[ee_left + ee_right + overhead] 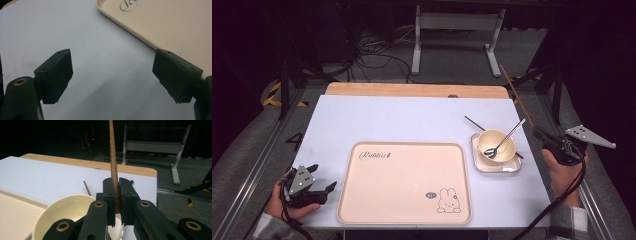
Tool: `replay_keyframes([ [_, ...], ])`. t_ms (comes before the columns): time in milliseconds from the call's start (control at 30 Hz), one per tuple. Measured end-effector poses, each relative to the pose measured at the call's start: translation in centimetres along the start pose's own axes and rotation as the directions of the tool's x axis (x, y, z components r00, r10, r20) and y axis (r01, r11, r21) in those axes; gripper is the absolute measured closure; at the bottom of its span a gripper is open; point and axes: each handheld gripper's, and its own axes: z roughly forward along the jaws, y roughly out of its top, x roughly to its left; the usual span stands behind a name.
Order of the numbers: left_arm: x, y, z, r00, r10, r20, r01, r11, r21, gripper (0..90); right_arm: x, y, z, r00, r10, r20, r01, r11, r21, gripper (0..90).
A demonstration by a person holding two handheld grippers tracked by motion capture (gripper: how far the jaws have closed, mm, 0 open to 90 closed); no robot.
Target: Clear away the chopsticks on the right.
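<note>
The right gripper (117, 202) is clamped on a brown wooden chopstick (113, 157), which in the right gripper view stands almost upright between the two black pads and runs out of the top of the picture. From the high view the same chopstick (516, 95) slants up and away from the right gripper (542, 134), held off the table beyond its right edge. The right gripper view also brings out the cream bowl (67, 212) just below the jaws; the high view shows that this bowl (507, 145) sits on a small square dish (512, 167) near the table's right edge, with a metal spoon (507, 140) leaning in it and a second dark chopstick (473, 123) lying on the table behind it, partly hidden. The left gripper (112, 75) has its jaws wide apart with nothing between them, over bare pale tabletop (87, 50), and the rim of the beige tray (130, 30) passes just beside one jaw. In the high view the left gripper (324, 187) rests at the table's near left corner, just beside the tray (362, 200), which bears a rabbit drawing and lies in the middle of the near half. The far half of the pale blue-white table (402, 120) lies open, with a wooden strip (412, 90) along its back edge. Beyond it are a grey floor, loose cables and a white metal frame (457, 22) in a dark room.
</note>
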Motion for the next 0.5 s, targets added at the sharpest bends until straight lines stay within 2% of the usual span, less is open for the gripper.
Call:
replay_keyframes([
  [233, 0.0, 0.0, -0.1, 1.0, 0.0, -0.001, 0.0, 1.0, -0.001, 17.4, 2.0, 0.8, 0.1, 0.9978, -0.044, -0.05, 0.044, 0.999, -0.003, 85.1],
  [500, 0.0, 0.0, -0.1, 1.0, 0.004, -0.001, -0.004, 1.0, -0.002, 17.4, 4.4, 1.1, 0.6, 0.9902, -0.089, -0.108, 0.09, 0.996, 0.004, 85.1],
])
